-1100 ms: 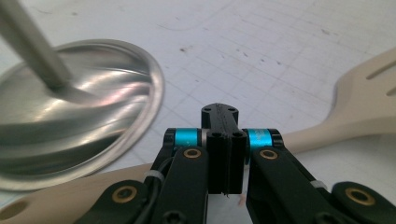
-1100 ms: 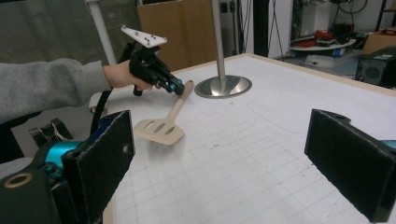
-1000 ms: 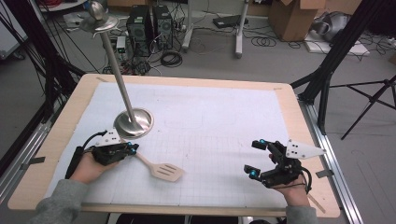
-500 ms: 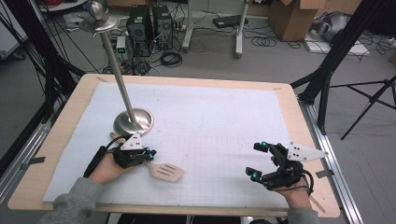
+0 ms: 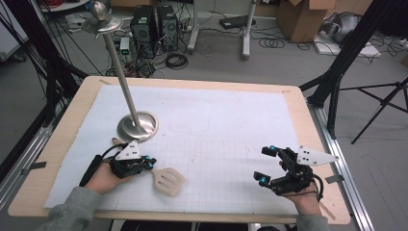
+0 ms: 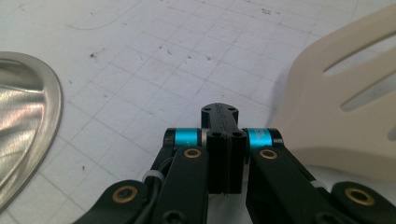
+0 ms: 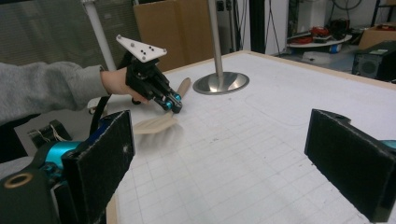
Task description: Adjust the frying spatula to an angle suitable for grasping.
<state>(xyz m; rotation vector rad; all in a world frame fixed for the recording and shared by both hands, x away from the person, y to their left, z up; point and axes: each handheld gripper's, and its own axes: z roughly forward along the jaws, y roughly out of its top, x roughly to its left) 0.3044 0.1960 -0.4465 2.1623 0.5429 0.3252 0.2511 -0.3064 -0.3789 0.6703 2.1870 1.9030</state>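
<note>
Moved: left gripper [image 5: 150,164] has slid rightward along the near edge since 1 second ago, from beside the stand's base to the neck of the spatula [image 5: 167,180].
Left claw: jaws pressed together in its own view, clenched at the handle end; whether the handle sits between them I cannot tell.
Spatula: pale slotted blade flat on the gridded mat [image 5: 216,134], handle running back under the left hand toward the metal stand base [image 5: 138,126].
Right gripper [image 5: 263,166]: unmoved at the near right, jaws spread wide, holding nothing.
Meaning: looks like the grasp on the spatula is just being made; a lift would likely come next.
Risk: a grip this near the blade may let it tip.
</note>
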